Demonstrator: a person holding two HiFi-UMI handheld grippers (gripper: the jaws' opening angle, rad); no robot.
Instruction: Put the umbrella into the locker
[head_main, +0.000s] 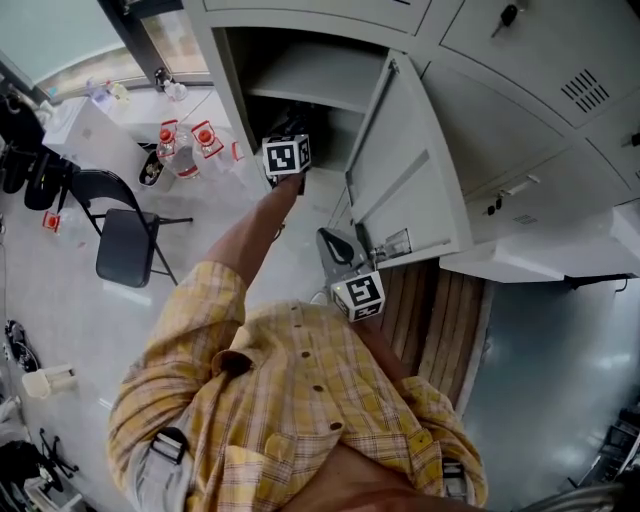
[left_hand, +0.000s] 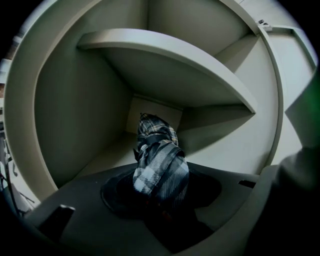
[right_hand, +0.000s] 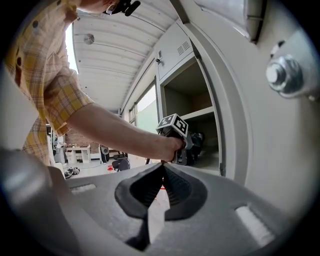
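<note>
- Both claws show: our left gripper (left_hand: 160, 202) clamps the plaid umbrella (left_hand: 159, 160), its grip lost in shadow.
- Umbrella reaches under the locker's (left_hand: 60, 125) shelf (left_hand: 165, 65), toward the back corner.
- Right gripper (right_hand: 162, 167) closed, empty, beside the door (right_hand: 290, 165).

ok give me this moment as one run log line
left gripper: jaws shut on umbrella | umbrella: in locker, below shelf | right gripper: jaws shut, empty | door: open
</note>
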